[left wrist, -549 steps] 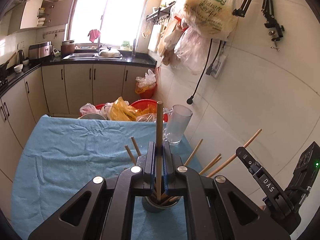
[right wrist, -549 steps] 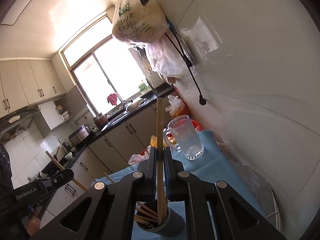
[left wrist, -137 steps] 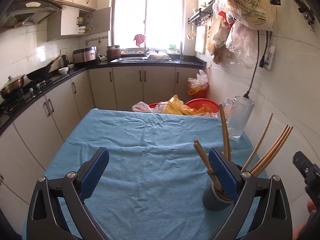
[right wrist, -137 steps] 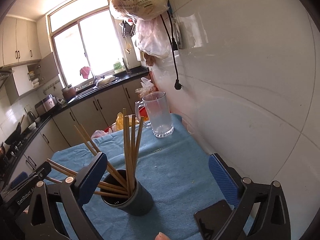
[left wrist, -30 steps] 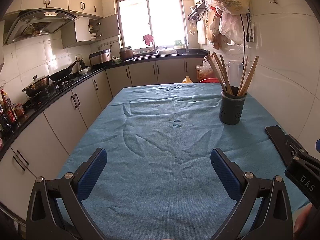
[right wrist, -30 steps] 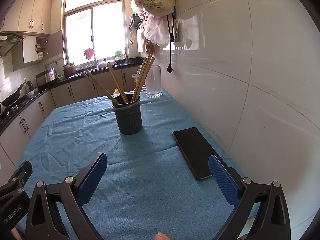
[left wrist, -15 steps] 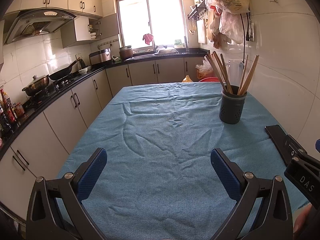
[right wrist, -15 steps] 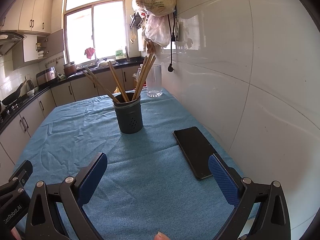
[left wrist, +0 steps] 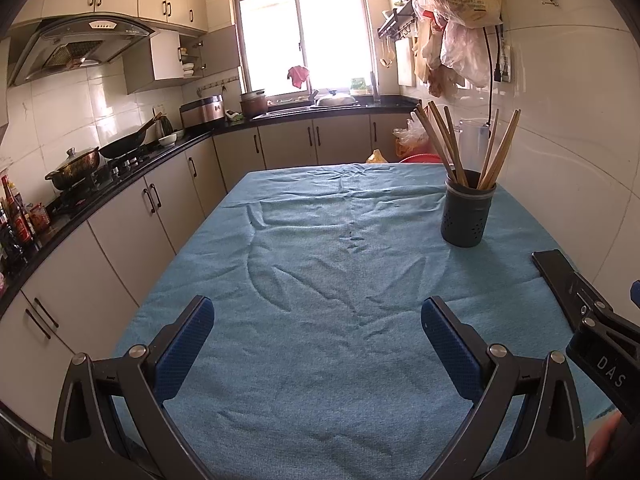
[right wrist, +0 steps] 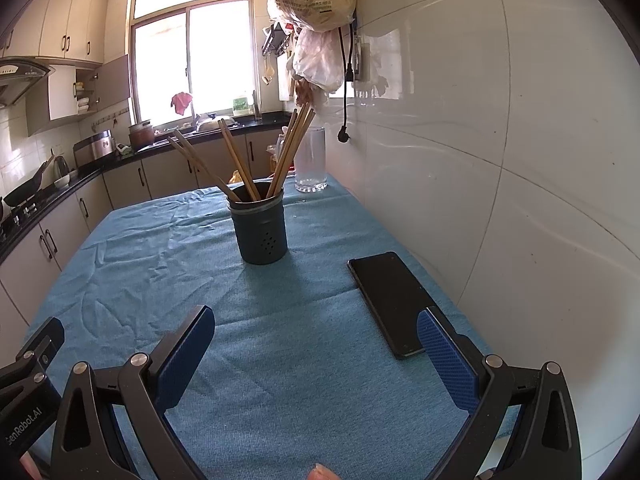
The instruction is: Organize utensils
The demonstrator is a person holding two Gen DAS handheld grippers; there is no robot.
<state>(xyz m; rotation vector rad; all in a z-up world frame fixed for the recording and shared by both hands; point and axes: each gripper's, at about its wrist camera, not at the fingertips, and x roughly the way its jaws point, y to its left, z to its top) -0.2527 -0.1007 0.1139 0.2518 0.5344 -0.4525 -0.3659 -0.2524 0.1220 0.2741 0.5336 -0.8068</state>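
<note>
Right wrist view shows wooden chopsticks (right wrist: 240,166) standing in the dark perforated metal holder (right wrist: 262,230) on the blue-clothed table (right wrist: 160,264); both hand-held grippers (right wrist: 316,344) (left wrist: 318,338) hover wide apart, empty.

Both wrist views forward; shared holder (left wrist: 466,216)

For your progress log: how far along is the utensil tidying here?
Done: the chopsticks stand in the dark holder. In hand: nothing; the left gripper and right gripper are open. Left: no loose utensils show on the blue cloth, only a phone.
</note>
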